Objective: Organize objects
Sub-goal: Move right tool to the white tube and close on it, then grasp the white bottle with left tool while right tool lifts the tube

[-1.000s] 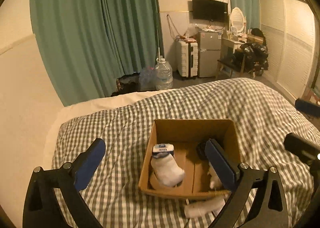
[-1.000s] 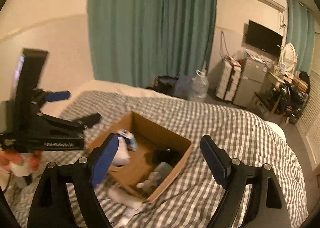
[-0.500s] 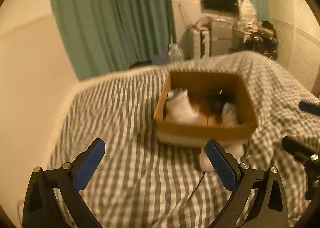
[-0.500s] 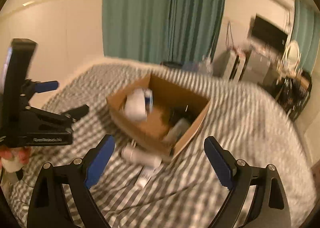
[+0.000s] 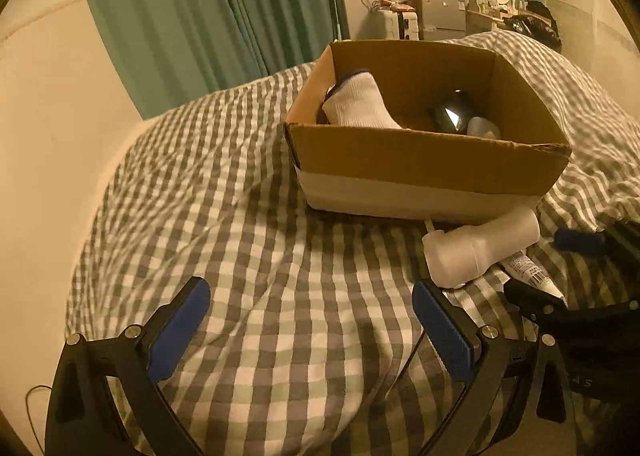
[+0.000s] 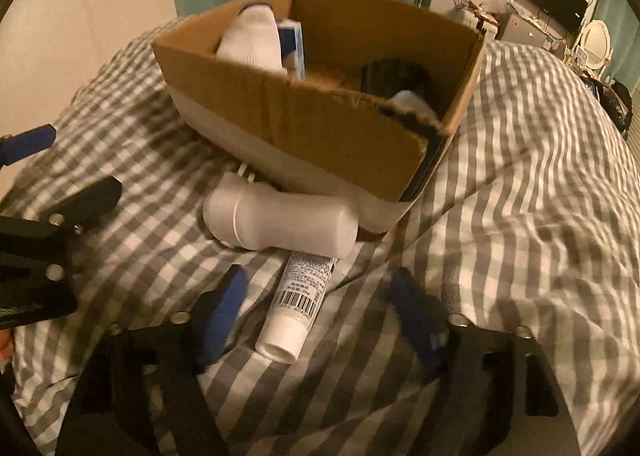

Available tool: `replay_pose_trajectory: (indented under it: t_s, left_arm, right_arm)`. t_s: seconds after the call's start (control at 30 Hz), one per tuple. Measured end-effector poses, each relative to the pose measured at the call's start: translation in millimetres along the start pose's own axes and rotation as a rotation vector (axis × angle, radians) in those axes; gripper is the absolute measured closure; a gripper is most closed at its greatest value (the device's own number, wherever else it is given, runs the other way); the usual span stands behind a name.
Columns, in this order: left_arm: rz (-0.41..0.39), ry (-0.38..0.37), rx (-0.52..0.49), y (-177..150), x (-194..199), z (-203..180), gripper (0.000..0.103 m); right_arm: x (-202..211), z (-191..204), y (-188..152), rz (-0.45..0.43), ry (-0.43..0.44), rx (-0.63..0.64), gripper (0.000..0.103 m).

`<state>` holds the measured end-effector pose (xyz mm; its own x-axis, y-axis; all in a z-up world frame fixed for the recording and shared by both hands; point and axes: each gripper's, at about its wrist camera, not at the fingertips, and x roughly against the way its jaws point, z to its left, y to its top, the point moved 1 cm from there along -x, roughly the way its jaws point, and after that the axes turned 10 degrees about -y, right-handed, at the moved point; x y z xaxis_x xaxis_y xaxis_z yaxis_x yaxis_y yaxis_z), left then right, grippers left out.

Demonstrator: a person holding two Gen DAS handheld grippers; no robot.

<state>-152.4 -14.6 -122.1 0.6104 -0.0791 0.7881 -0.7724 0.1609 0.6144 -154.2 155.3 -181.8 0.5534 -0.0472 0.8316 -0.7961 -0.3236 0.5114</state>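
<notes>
Right now I have both grippers low over the checked bedspread (image 5: pixel 280 276), with the cardboard box (image 5: pixel 420 164) sitting on it ahead of me. My left gripper (image 5: pixel 310 330) is spread wide, blue pads far apart, with only cloth between them; it holds nothing. My right gripper (image 6: pixel 320 320) is also spread, its pads blurred, and it sits on either side of the cap end of a white tube (image 6: pixel 298 304) with a barcode, which lies flat on the bedspread pointing its cap toward me. I cannot see either pad touching the tube. Just beyond the tube a white bottle (image 6: pixel 280 222) lies on its side, right against the near wall of the box, and the tube's far end runs under it. From the left wrist view the same bottle (image 5: pixel 480 252) lies off to the right of that gripper, at the box's near right corner, with the tube (image 5: pixel 528 270) poking out beneath it. Inside the box I see a white sock (image 5: pixel 358 102) at the left, a blue and white carton (image 6: pixel 291 46) next to it, a dark shiny object (image 5: pixel 452 114) toward the right, and something pale (image 5: pixel 482 127) beside that which I cannot identify.
</notes>
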Motion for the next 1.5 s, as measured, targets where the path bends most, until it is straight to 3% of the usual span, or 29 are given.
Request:
replay_pose_trajectory:
  t_s: [0.1,0.27,0.37,0.6,0.83,1.0,1.23,1.5]
  left_arm:
    - [0.014,-0.017,0.024,-1,-4,4,0.0]
    - [0.025,-0.026,0.043,-3,-6,6,0.0]
    - [0.034,-0.008,0.04,-6,-9,5,0.0]
    - [0.05,0.023,0.008,-5,-12,-4,0.0]
    - [0.042,-0.037,-0.075,6,-19,-36,0.0]
    - [0.058,-0.09,-0.119,15,-37,-59,0.0]
    - [0.109,-0.135,-0.079,14,-57,-58,0.0]
    - [0.149,-0.234,-0.049,22,-78,-65,0.0]
  right_arm:
    - [-1,2,0,0.011,0.005,0.005,0.042]
    - [-4,5,-5,0.036,0.019,0.027,0.069]
    - [1,3,-6,0.032,0.029,0.035,0.076]
    - [37,-18,-13,-0.04,0.044,0.017,0.078]
    - [64,-59,-24,-0.083,0.028,-0.037,0.078]
    - [47,-65,-21,-0.044,0.031,-0.031,0.078]
    - [15,-51,-12,0.023,0.027,0.036,0.076]
    - [22,-56,-13,-0.014,0.061,0.015,0.077]
